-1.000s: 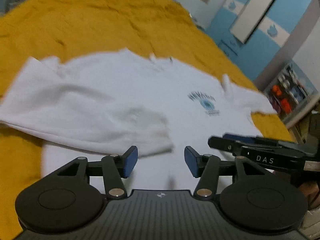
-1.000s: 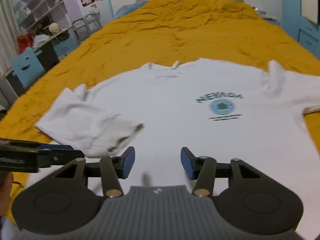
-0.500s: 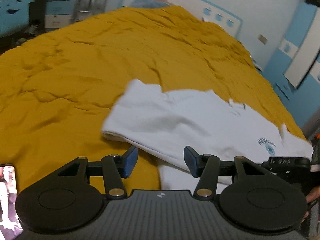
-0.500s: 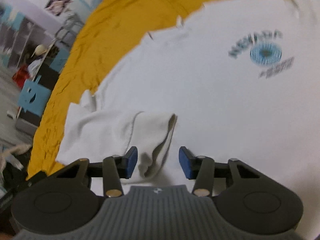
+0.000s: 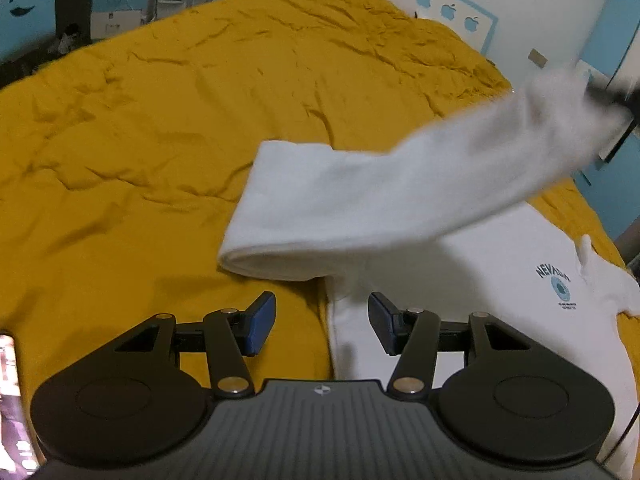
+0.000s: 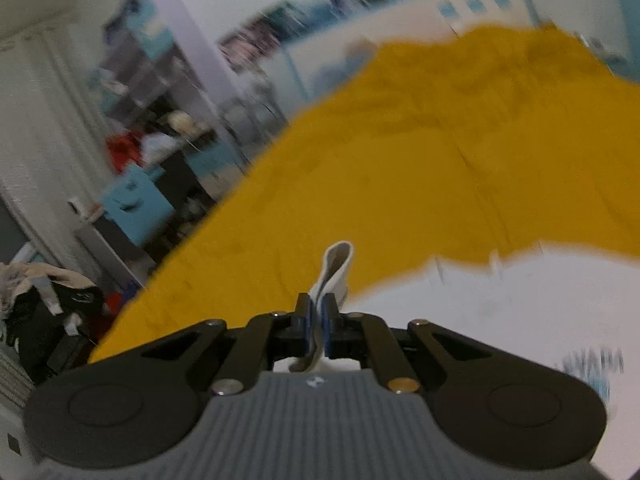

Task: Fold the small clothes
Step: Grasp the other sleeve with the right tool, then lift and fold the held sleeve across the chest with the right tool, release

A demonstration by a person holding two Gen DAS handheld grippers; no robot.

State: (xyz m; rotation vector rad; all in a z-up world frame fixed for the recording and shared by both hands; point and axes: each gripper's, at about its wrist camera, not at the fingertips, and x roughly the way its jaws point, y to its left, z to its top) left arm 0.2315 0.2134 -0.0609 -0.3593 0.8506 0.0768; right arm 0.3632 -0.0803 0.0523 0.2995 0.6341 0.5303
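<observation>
Right wrist view: your right tongs (image 6: 317, 322) pinch the white T-shirt's sleeve (image 6: 334, 270), lifted.
Left tongs (image 5: 322, 322): spread, empty, above the bed (image 5: 160, 128).

Home bedroom: bed with mustard cover (image 5: 200, 120); blue wardrobe (image 5: 608, 40); cluttered shelves (image 6: 132, 92).

I am looking through the left wrist camera from close above the yellow bedspread (image 5: 160, 128), facing down and toward the headboard at twelve o'clock, with the white T-shirt (image 5: 500, 264) lying at three o'clock. My right wrist camera is riding higher and facing flatter, with the same bedspread (image 6: 440, 160) filling the centre and shelves at ten o'clock. Both views are sharing bedspread and shirt (image 6: 520, 300).
</observation>
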